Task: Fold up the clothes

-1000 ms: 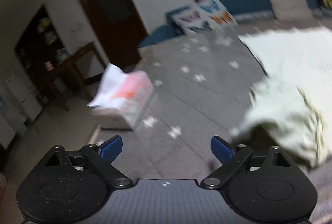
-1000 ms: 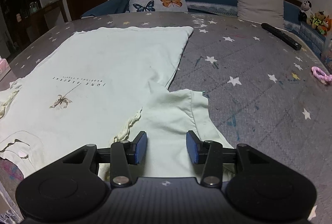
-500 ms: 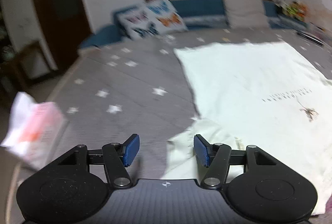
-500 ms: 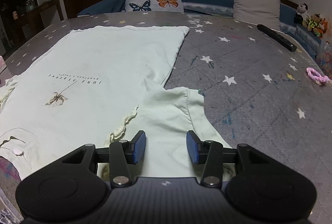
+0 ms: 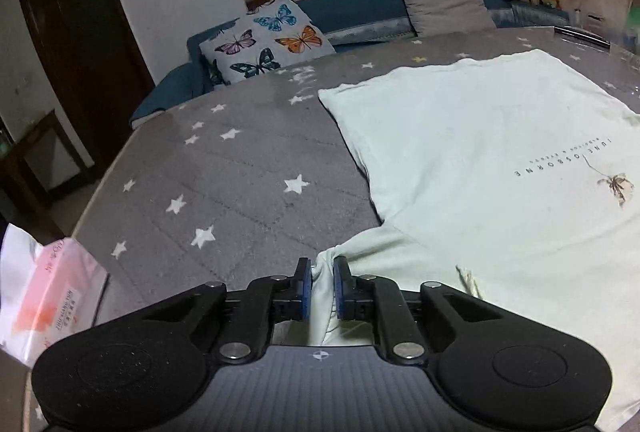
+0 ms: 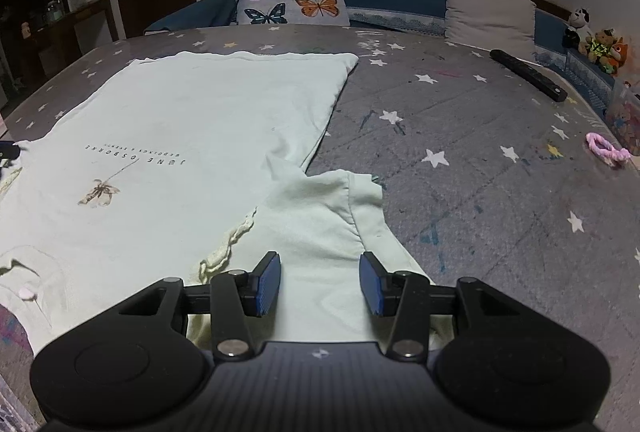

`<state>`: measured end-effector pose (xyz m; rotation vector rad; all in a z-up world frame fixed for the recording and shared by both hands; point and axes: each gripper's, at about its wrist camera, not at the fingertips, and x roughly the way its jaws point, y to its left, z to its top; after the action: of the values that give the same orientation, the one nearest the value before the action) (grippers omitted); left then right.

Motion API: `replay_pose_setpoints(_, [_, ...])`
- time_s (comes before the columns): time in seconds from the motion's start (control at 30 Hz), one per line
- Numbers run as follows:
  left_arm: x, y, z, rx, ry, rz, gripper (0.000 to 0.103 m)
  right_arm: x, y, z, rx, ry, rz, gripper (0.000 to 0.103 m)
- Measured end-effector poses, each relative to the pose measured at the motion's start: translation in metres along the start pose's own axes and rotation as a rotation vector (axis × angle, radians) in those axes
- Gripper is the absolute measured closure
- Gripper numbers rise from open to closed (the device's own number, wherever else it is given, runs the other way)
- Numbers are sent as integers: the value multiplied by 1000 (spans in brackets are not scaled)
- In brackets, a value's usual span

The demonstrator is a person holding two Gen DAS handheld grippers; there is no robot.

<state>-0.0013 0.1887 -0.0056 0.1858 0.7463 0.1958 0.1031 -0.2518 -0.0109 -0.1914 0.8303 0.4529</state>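
The pale green T-shirt (image 5: 480,152) lies spread flat, print side up, on a grey star-patterned bed (image 5: 240,168), its hem toward the butterfly pillow (image 5: 268,40) at the far edge. The left sleeve (image 5: 360,252) bunches up at the shirt's near left corner, and the left gripper (image 5: 319,286) has just been closing on it: a gather of sleeve cloth stands between the blue pads, which now press on it from both sides. The right sleeve (image 6: 332,216) lies rumpled on the opposite side, directly under the right gripper (image 6: 320,284), whose jaws stand apart over the cloth with no fabric pinched between them.

This looks like the start of the first fold: each sleeve being taken hold of before the sides go inward. Judging from this, the next move calls for the right gripper to dip and close on its sleeve, then for both to lift and carry the sleeves across toward the printed line on the shirt's chest.

Further from the shirt, a pink-and-white plastic bag (image 5: 44,296) sits left of the left sleeve, while a dark remote (image 6: 528,74) and a pink hair tie (image 6: 606,148) lie well apart to its right.
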Motion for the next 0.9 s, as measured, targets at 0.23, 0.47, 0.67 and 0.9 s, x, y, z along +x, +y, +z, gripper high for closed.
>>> replay_pose_setpoints(0.23, [-24,9,-3,-72,-34,44,50,-2,-2,0,1,-2,6,60])
replay_pose_setpoints(0.47, [-58,-25,-6,-95,-89,-27,44,-25,-4,-8,21,-25,25,60])
replay_pose_setpoints(0.67, [-60,-53,-10,-110,-60,-83,44,-29,-9,-26,6,-2,13,60])
replay_pose_setpoints(0.9, [-65,-105,15,-107,-98,-226,38,-47,-33,-34,113,-55,-33,60])
